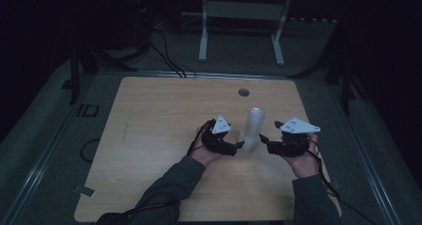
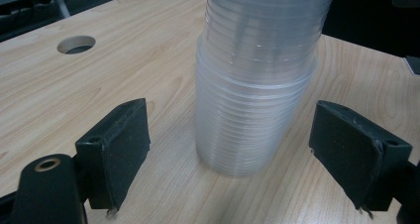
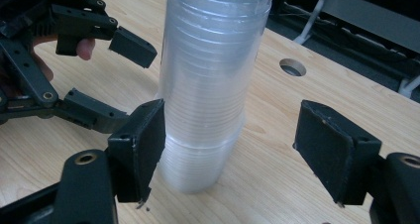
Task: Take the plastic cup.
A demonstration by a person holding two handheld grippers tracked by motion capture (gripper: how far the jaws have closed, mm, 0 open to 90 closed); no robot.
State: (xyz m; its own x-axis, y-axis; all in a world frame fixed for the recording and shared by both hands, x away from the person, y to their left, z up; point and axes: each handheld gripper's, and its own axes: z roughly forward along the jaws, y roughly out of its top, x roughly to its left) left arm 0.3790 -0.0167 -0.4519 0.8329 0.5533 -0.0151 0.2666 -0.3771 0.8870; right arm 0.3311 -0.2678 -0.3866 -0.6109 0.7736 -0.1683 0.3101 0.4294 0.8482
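A tall stack of clear plastic cups [image 1: 253, 129] stands upside down on the wooden table [image 1: 154, 120], right of its middle. My left gripper [image 1: 240, 145] is just left of the stack's base and my right gripper [image 1: 263, 139] just right of it, both pointing inward. In the left gripper view the stack [image 2: 252, 95] rises between the jaws of the open left gripper [image 2: 240, 152], with a gap on each side. In the right gripper view the right gripper [image 3: 237, 149] is open around the stack [image 3: 208, 85]; one pad [image 3: 141, 144] is right beside the wall, the other well clear. The left gripper [image 3: 124, 80] shows beyond.
A round cable hole [image 1: 243, 92] lies in the tabletop behind the stack. A white metal frame [image 1: 244, 16] stands on the dark floor beyond the table, with cables [image 1: 169, 60] trailing near the back edge. The person's sleeves [image 1: 169, 190] come in from the near edge.
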